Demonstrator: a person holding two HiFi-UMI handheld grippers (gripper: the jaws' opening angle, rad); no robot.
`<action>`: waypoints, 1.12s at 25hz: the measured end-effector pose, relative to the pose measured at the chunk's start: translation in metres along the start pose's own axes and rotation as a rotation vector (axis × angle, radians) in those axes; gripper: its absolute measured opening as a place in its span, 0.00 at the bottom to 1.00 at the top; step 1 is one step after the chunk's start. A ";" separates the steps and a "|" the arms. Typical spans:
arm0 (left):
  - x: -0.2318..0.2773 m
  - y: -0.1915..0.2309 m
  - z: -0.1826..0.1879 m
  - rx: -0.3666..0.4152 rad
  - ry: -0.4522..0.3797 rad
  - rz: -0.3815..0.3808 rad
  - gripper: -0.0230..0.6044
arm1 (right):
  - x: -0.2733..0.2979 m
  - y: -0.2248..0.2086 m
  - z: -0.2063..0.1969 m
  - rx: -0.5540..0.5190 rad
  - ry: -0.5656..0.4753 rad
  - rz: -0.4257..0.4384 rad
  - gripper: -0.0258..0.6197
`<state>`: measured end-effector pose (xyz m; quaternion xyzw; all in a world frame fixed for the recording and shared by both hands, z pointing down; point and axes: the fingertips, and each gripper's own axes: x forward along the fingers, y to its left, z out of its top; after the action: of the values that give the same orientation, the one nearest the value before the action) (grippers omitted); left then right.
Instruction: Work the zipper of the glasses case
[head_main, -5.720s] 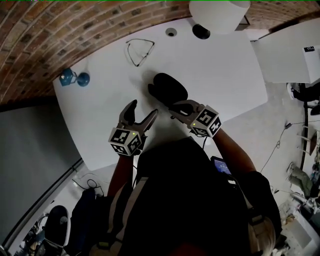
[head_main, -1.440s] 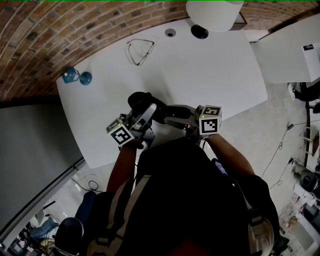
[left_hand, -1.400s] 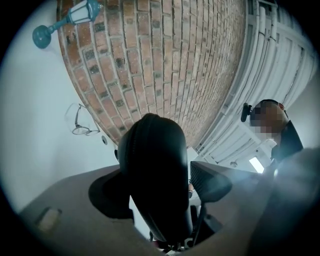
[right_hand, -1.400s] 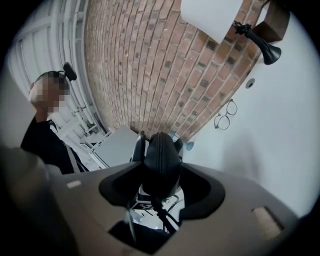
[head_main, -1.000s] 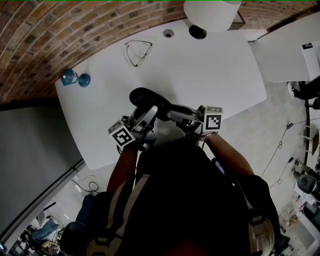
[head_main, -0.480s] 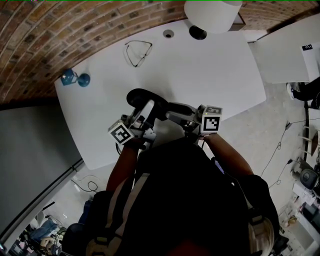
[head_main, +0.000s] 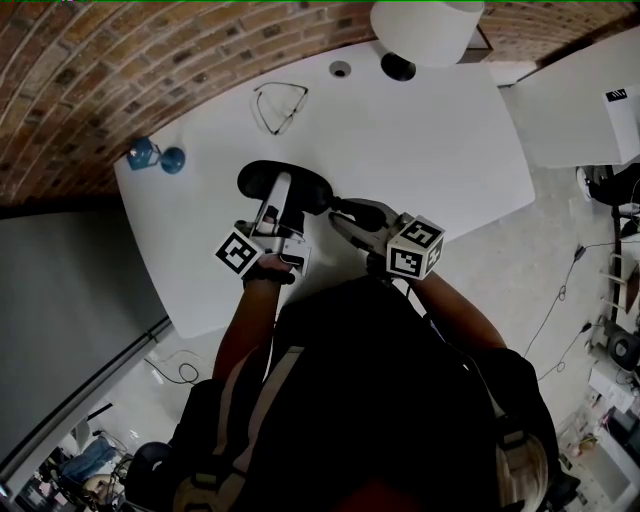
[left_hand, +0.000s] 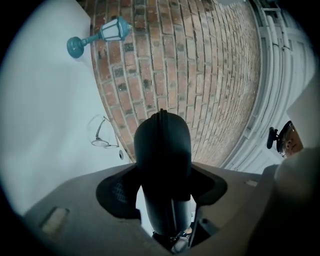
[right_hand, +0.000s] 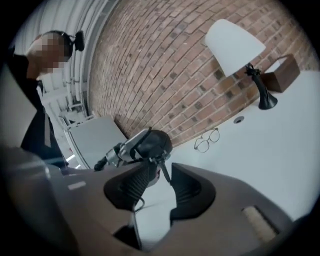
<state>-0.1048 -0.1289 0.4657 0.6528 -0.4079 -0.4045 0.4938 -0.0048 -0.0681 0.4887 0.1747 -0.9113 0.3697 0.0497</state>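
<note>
Above the near part of the desk, the left claw has just closed and clamps the black glasses case, held off the surface. The right claw, jaws just narrowing, stands slightly apart round the zipper pull. Catching that pull looks like the step in hand; next it needs a firm pinch, then a steady draw along the seam

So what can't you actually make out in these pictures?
Zipper: seen edge-on in the left gripper view, and the glasses case is just a dark shape in the head view; how far it is undone is unclear.
Lamp: shade cut off by the head view's top edge.
Glasses: too small in every view for lens details.
</note>
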 end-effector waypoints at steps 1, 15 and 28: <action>0.002 -0.001 0.001 0.001 -0.007 0.007 0.47 | 0.001 -0.001 -0.002 -0.033 0.008 -0.025 0.25; 0.014 -0.010 0.003 0.012 -0.076 0.042 0.47 | 0.017 0.006 -0.012 -0.247 0.046 -0.143 0.21; 0.012 -0.008 -0.008 0.021 -0.047 0.057 0.47 | 0.022 0.012 -0.010 -0.235 0.021 -0.152 0.18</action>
<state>-0.0925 -0.1358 0.4579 0.6364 -0.4420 -0.4014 0.4883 -0.0303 -0.0596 0.4930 0.2325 -0.9318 0.2573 0.1073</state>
